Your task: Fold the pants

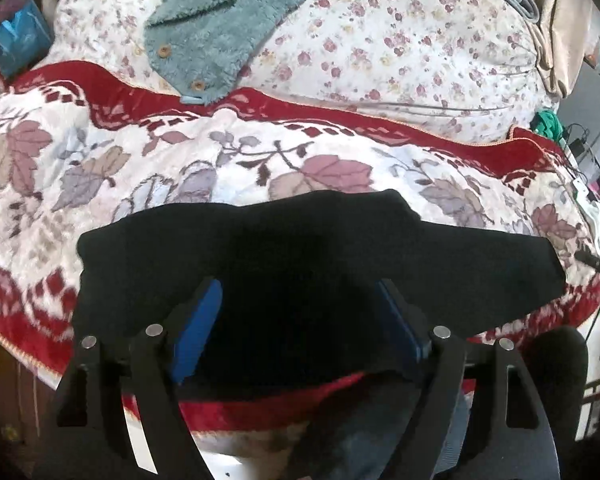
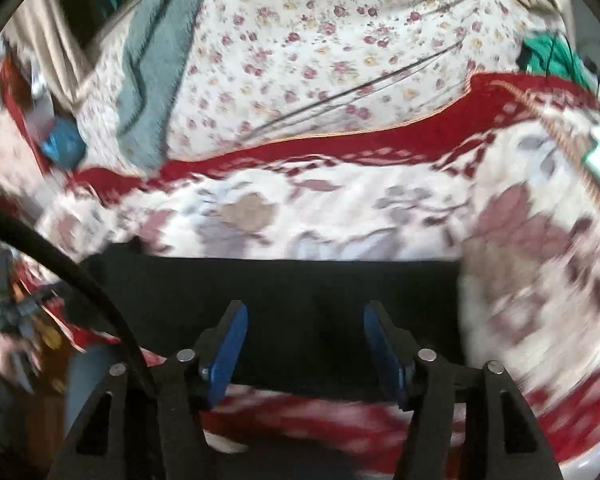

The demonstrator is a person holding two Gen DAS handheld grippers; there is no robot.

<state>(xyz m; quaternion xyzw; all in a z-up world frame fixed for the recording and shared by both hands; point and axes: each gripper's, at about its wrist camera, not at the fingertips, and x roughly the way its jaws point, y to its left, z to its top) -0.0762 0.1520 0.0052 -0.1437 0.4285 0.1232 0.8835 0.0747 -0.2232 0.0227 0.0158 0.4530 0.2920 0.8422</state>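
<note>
Black pants (image 1: 300, 248) lie folded into a compact dark bundle on a red-bordered leaf-patterned blanket (image 1: 100, 168), near its front edge, probably so the person can reach them easily; the left gripper (image 1: 300, 320) hangs above the bundle with jaws spread wide and nothing between the blue pads (image 1: 198, 320); the right gripper (image 2: 304, 344) hangs likewise over the pants (image 2: 280, 292), released and gripping nothing, its view blurred; both tools appear let go because the fold looks finished; a teal fleece (image 1: 228, 20) rests farther back on a floral quilt (image 1: 400, 40).
</note>
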